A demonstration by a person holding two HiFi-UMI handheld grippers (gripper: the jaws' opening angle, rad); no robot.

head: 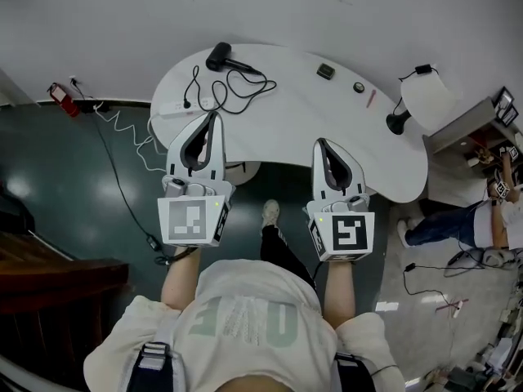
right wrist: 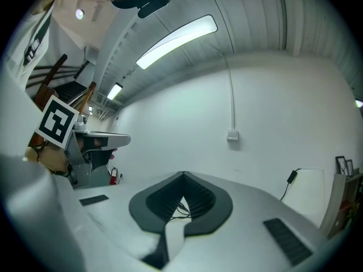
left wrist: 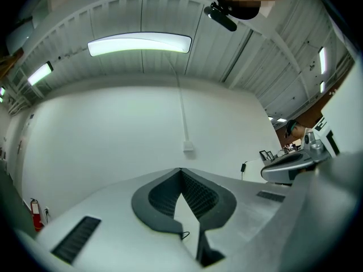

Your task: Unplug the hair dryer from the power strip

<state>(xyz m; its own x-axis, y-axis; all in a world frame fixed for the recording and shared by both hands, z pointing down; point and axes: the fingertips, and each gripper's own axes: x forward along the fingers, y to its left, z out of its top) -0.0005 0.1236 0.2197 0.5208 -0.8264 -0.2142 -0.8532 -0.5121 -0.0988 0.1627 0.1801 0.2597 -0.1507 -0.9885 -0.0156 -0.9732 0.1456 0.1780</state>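
A black hair dryer [head: 221, 56] lies at the far left of the white curved table [head: 327, 129]. Its black cord [head: 239, 93] loops toward me and runs to a white power strip [head: 183, 108] at the table's left edge. My left gripper [head: 215, 116] hovers just right of the strip, at the near edge of the table, jaws shut and empty. My right gripper [head: 319, 143] is over the table's near edge further right, also shut and empty. In the left gripper view the gripper [left wrist: 181, 170] points at the bare wall. In the right gripper view the gripper [right wrist: 183, 175] shows a bit of cord [right wrist: 180, 209] through its gap.
On the table's far right lie a small dark box [head: 326, 72], a round knob [head: 359, 87], a red pen [head: 371, 98] and a black lamp base [head: 398, 123]. A coiled white cable [head: 122, 126] leads left to the wall by a red extinguisher [head: 59, 96]. A person [head: 478, 220] stands at right.
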